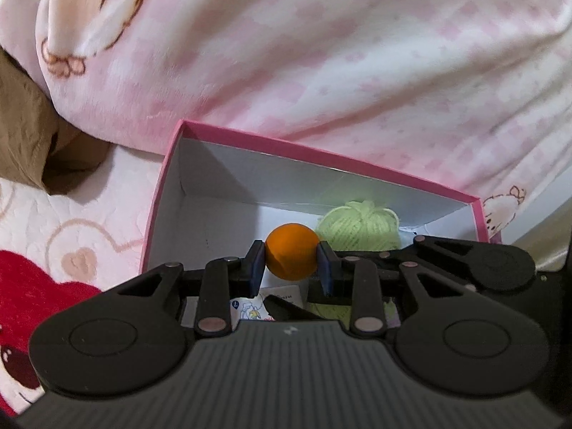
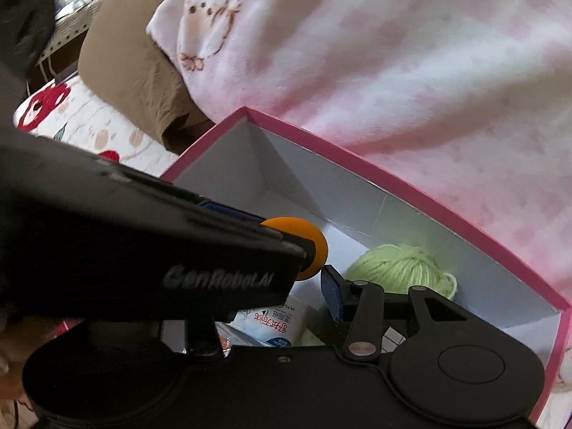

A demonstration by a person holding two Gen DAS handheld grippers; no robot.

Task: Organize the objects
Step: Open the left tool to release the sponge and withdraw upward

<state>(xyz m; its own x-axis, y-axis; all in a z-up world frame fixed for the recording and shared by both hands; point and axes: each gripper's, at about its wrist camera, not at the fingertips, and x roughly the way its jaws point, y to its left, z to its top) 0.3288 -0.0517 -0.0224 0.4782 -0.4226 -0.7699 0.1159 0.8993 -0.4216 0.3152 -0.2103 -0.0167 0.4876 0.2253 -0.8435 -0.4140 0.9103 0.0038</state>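
fig. 1. left gripper [image 1: 292,264] clenched on an orange ball [image 1: 292,255]; both blue pads [image 1: 258,264] press its 2 sides, and the ball hangs above the open pink box [image 1: 250,139], over the box's white interior. the landmark for all places is this pink box, which lies on a white bedsheet [image 1: 53,221] printed with hearts and red figures. inside the box, toward its far wall, sits a pale green ball of yarn [image 1: 357,227], just beside the orange ball as seen from the left wrist. nearer the box's front wall, half hidden under the grippers, lie a small printed card [image 1: 264,304] and a white packet with blue and red print [image 2: 275,321]. behind the box's far wall a pink checked blanket [image 1: 321,71] with cartoon animals is heaped, touching the rim. at the box's far left corner lies brown fabric [image 1: 25,125].

right gripper [image 2: 314,286]: only 1 blue pad [image 2: 330,295] is visible, over the box interior near the yarn; the left gripper's body covers the other finger. nothing shows against the visible pad; whether this gripper holds anything cannot be told.
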